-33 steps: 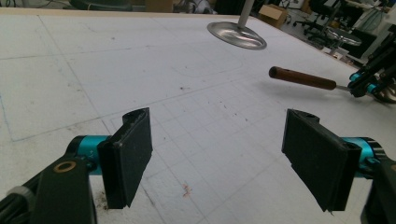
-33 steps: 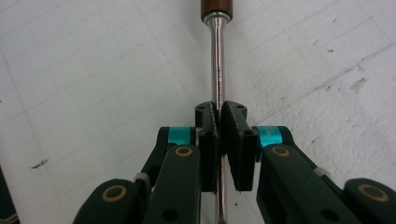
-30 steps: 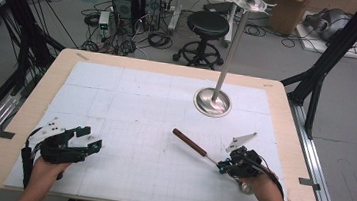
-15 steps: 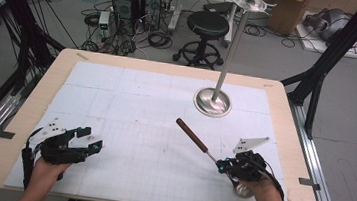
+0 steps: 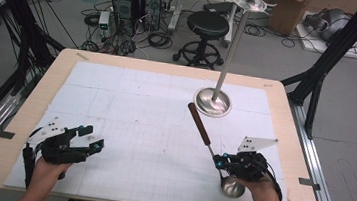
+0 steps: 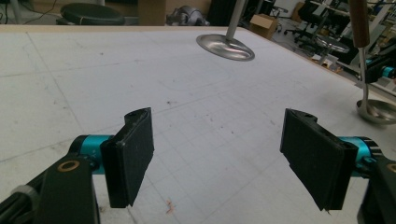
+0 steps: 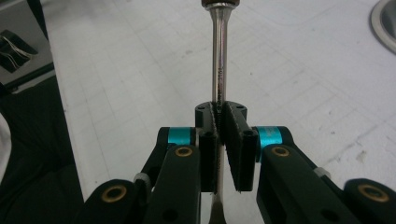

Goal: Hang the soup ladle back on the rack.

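A steel ladle with a brown handle (image 5: 199, 123) is held at its thin metal shaft by my right gripper (image 5: 216, 161), near the table's front right. Its bowl (image 5: 233, 186) hangs low by the person's right hand, and the handle slants up and away toward the stand. In the right gripper view the jaws (image 7: 219, 112) are pressed shut on the ladle's shaft (image 7: 218, 60). My left gripper (image 5: 92, 137) rests at the front left, open and holding nothing. In the left gripper view its pads (image 6: 133, 154) stand wide apart, with the ladle's bowl (image 6: 378, 109) far off to the right.
A tall metal stand with a round dished base (image 5: 212, 102) rises at the back right of the white gridded mat (image 5: 130, 105); its base (image 6: 226, 46) lies ahead of the left gripper. Beyond the wooden table edge (image 5: 170, 65) are a stool, cables and equipment.
The right gripper has tilted the ladle: its brown handle end has swung up and away toward the stand base. The left gripper has stayed where it was, open.
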### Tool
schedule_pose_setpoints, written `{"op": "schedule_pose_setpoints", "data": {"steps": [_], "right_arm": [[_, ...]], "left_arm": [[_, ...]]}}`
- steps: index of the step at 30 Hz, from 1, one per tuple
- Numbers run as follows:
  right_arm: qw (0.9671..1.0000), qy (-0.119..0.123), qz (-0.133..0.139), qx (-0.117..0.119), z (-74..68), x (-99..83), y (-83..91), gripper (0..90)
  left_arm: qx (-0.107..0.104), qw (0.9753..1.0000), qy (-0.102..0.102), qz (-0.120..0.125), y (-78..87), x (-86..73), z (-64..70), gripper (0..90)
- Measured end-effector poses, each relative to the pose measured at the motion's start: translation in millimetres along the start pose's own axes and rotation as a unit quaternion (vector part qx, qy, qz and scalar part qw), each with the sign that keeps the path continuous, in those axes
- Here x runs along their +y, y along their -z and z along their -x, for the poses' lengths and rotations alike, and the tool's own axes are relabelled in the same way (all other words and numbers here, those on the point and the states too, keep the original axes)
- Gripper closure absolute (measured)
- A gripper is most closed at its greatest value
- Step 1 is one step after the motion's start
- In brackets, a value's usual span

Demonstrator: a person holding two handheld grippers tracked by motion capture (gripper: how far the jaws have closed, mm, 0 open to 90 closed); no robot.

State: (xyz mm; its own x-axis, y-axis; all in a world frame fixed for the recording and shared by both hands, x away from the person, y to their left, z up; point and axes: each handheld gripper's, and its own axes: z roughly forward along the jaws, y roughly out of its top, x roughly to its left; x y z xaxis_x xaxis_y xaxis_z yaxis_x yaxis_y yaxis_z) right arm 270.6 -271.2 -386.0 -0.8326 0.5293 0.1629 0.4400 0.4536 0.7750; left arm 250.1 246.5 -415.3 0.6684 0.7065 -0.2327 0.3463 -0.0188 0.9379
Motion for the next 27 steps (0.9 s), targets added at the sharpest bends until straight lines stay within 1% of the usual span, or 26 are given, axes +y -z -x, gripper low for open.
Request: {"op": "schedule_pose_setpoints", "data": {"steps": [2, 7, 8, 9, 11, 12, 13, 14, 16, 19, 20, 22, 26, 27], "right_arm": [[1.0, 0.002, 0.006, 0.0, -2.2, 2.2, 0.2, 83.9], [0.9997, 0.005, 0.019, 0.011, -6.7, 5.9, -2.3, 83.9], [0.9997, 0.008, 0.021, 0.011, -7.4, 6.7, -2.9, 83.9], [0.9996, 0.009, 0.023, 0.012, -8.2, 7.6, -3.3, 83.9], [0.9995, 0.007, 0.026, 0.016, -9.4, 9.4, -4.6, 83.9], [0.9995, 0.007, 0.027, 0.017, -9.9, 10.4, -5.3, 83.9], [0.9994, -0.001, 0.028, 0.018, -10.7, 11.8, -6.1, 83.9], [0.9993, -0.002, 0.03, 0.022, -11.0, 13.2, -7.2, 83.9], [0.9992, -0.002, 0.031, 0.025, -13.4, 16.2, -8.2, 83.9], [0.9991, 0.001, 0.034, 0.025, -16.0, 20.7, -9.4, 83.9], [0.9991, 0.0, 0.034, 0.027, -16.3, 22.0, -9.7, 83.9], [0.999, -0.001, 0.037, 0.026, -17.0, 24.2, -10.5, 83.9], [0.9986, -0.003, 0.043, 0.031, -19.0, 28.3, -11.8, 83.9], [0.9985, -0.002, 0.045, 0.031, -19.8, 29.4, -12.2, 83.9]], "left_arm": [[-0.001, 1.0, 0.0, 0.003, 0.2, 1.3, 1.1, 26.5], [-0.003, 1.0, -0.001, 0.006, 1.4, 3.2, 2.3, 26.9], [-0.004, 1.0, -0.001, 0.008, 1.7, 4.2, 2.4, 27.0], [-0.007, 0.9999, 0.002, 0.01, 1.8, 5.4, 3.0, 27.0], [-0.012, 0.9999, -0.003, 0.011, 1.5, 9.2, 4.4, 27.2], [-0.013, 0.9998, -0.002, 0.013, 0.7, 11.5, 6.4, 27.9], [-0.017, 0.9997, -0.006, 0.013, 0.1, 14.4, 8.0, 28.7], [-0.025, 0.9995, -0.008, 0.018, -1.0, 17.4, 9.5, 30.1], [-0.043, 0.9987, -0.004, 0.025, -3.8, 23.6, 13.5, 33.6], [-0.058, 0.9979, -0.011, 0.028, -9.5, 32.9, 21.6, 33.7], [-0.062, 0.9975, -0.015, 0.029, -11.3, 35.6, 23.9, 33.5], [-0.071, 0.9968, -0.016, 0.033, -14.4, 40.3, 27.9, 33.2], [-0.078, 0.9961, -0.023, 0.033, -17.6, 47.7, 32.8, 33.0], [-0.079, 0.996, -0.022, 0.035, -18.3, 49.2, 33.8, 33.1]]}}
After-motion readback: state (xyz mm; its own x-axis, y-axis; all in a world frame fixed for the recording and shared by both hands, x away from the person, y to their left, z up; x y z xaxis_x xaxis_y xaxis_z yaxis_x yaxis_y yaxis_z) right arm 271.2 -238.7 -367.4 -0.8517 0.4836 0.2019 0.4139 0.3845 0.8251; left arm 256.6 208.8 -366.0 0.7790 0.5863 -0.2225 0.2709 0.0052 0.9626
